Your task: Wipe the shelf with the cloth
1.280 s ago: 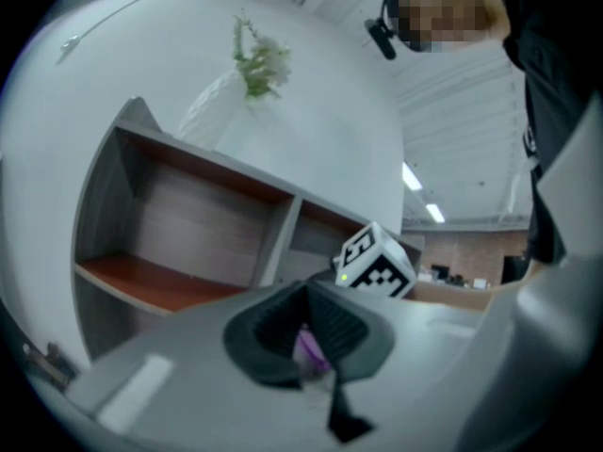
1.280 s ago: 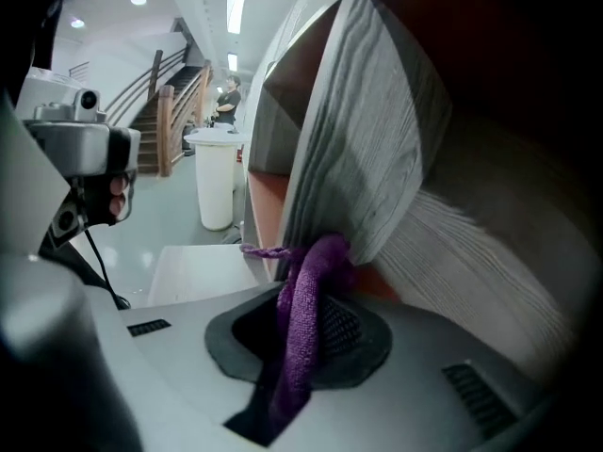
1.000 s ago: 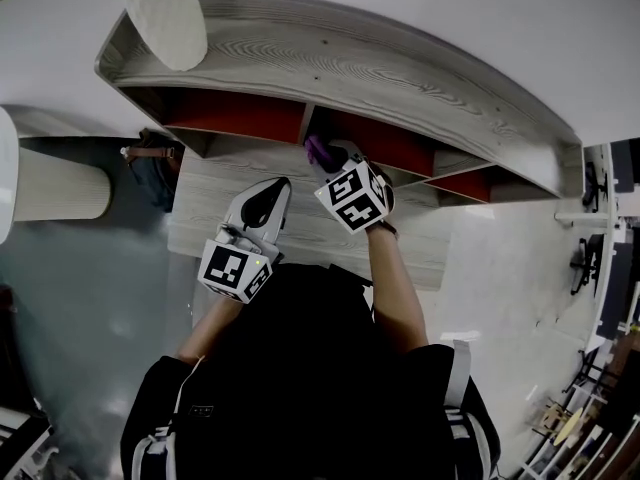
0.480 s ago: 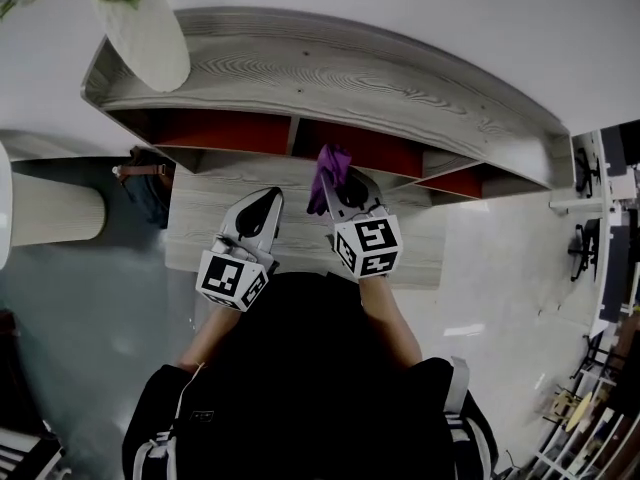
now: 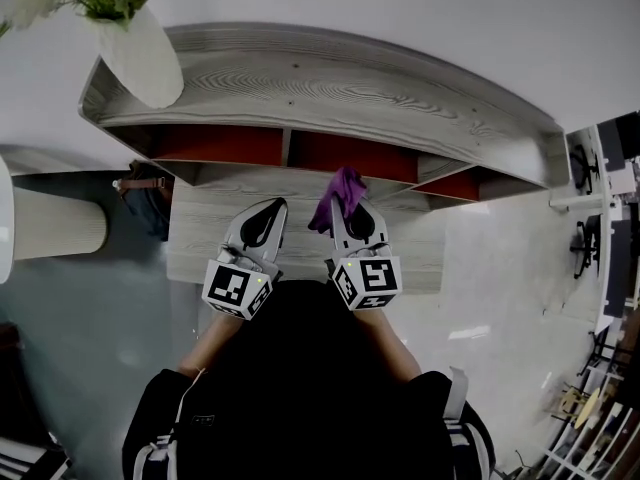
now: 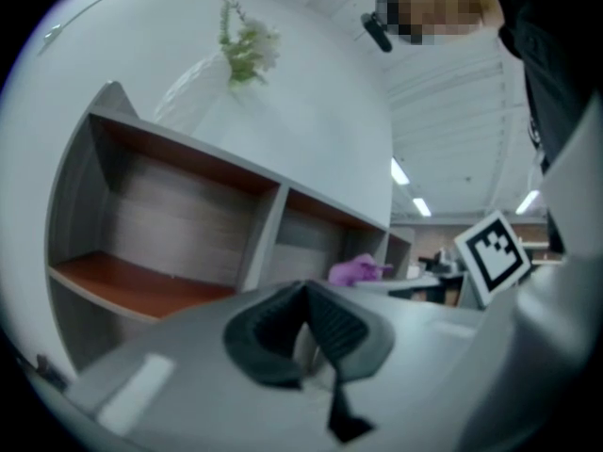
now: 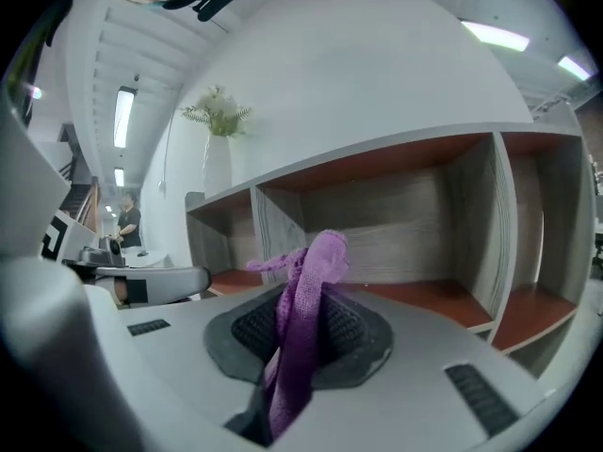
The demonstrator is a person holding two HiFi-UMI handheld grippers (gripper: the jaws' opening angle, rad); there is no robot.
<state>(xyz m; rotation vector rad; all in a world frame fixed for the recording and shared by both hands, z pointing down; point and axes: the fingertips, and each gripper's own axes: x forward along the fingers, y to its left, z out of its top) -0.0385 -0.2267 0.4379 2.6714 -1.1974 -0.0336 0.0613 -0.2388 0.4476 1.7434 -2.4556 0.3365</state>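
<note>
A grey wooden shelf [image 5: 330, 83] with orange-red compartment floors stands against the white wall. My right gripper [image 5: 347, 206] is shut on a purple cloth [image 5: 338, 196], which sticks up between its jaws [image 7: 306, 299], a little in front of the shelf's middle compartment [image 7: 415, 224]. The cloth hangs clear of the shelf. My left gripper [image 5: 268, 214] is held beside it, shut with nothing between its jaws [image 6: 306, 323]. The cloth [image 6: 356, 270] also shows at the right of the left gripper view.
A white vase [image 5: 140, 53] with a green plant stands on the shelf's top at the left end. Below the shelf lies a lower wooden ledge [image 5: 210, 228]. A white cylinder [image 5: 55, 223] stands at the left on the floor, with a dark bag [image 5: 150, 183] beside it.
My right gripper has pulled back out of the middle compartment towards me, carrying the cloth. The left gripper has stayed nearly where it was.
</note>
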